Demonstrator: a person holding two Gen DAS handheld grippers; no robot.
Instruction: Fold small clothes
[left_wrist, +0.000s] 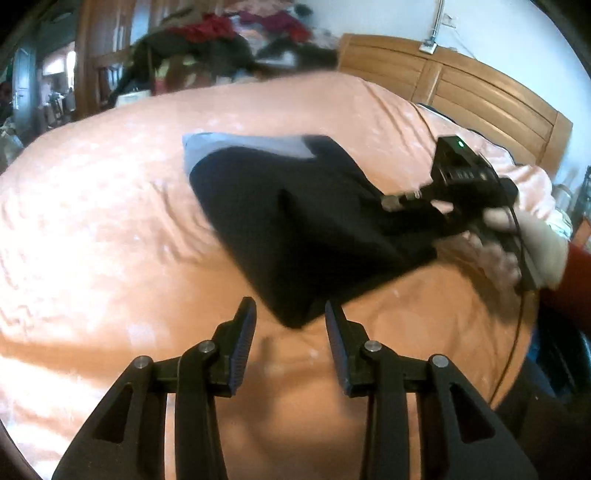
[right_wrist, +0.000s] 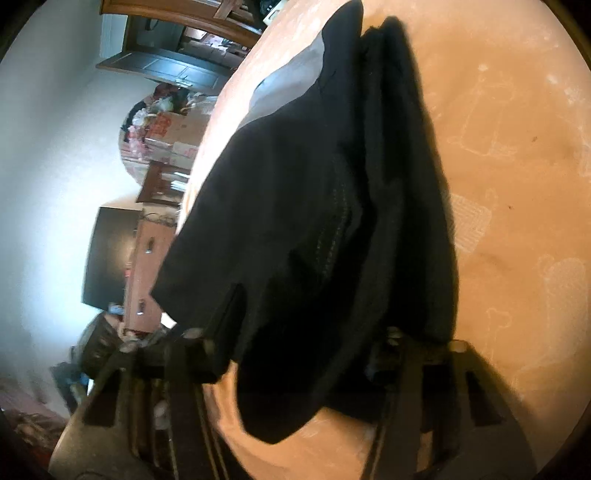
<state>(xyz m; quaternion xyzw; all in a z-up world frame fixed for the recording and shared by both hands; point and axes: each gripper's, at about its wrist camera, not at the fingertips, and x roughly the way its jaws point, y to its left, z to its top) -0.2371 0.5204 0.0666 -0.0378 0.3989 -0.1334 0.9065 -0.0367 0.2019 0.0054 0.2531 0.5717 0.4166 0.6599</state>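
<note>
Left hand-held gripper gapes wide over the peach bedsheet; right hand-held gripper pinches smooth black shorts, grey-lined, draping; no legible writing

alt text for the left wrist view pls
The open left gripper hovers just short of a black garment on an orange bedsheet. The right gripper lifts the garment's far corner. A wooden headboard stands behind.

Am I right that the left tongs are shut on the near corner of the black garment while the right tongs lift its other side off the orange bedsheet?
Not quite: the left tongs are open, holding nothing, as the left wrist view shows. The right tongs do lift the black garment off the orange bedsheet.
</note>
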